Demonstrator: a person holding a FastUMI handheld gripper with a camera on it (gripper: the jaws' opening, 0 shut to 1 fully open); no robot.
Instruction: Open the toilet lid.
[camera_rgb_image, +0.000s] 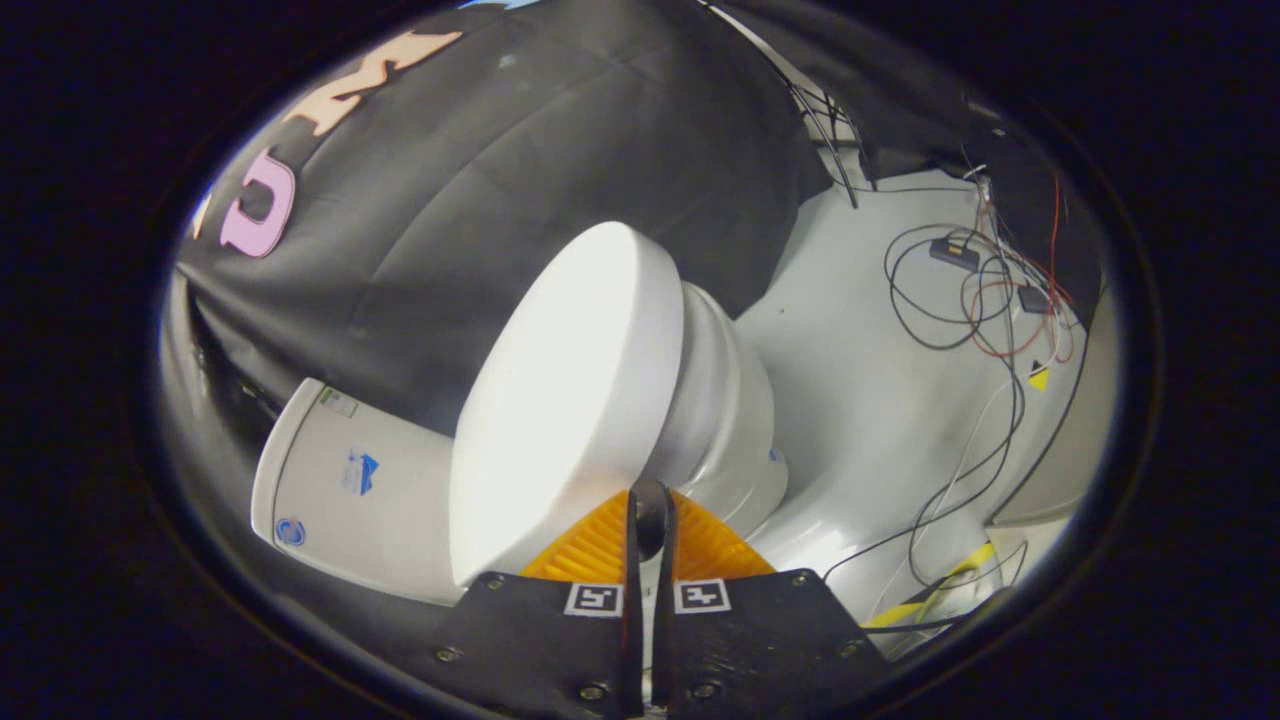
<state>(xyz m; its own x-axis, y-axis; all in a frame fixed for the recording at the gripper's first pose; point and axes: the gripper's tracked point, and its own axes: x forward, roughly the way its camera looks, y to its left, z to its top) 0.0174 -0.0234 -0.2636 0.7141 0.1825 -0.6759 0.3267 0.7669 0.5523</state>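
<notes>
The view is rolled sideways, so the floor lies to the right. A white toilet stands ahead, its oval lid (560, 400) lying down over the seat and bowl (730, 430). The tank (350, 480) rises behind the lid, to the left of my fingers. My gripper (650, 505) is at the lid's side rim, where the rim runs down into the narrow slot between the two fingertips. One finger lies on the lid's top face and the other on the bowl side. The jaws are nearly together, pinching that rim.
The white floor (860, 400) beyond the bowl carries loose black, red and white cables (960, 300) and small boxes. A yellow strip (940, 590) lies on the floor close to my fingers. Black cloth (520, 160) hangs behind the toilet.
</notes>
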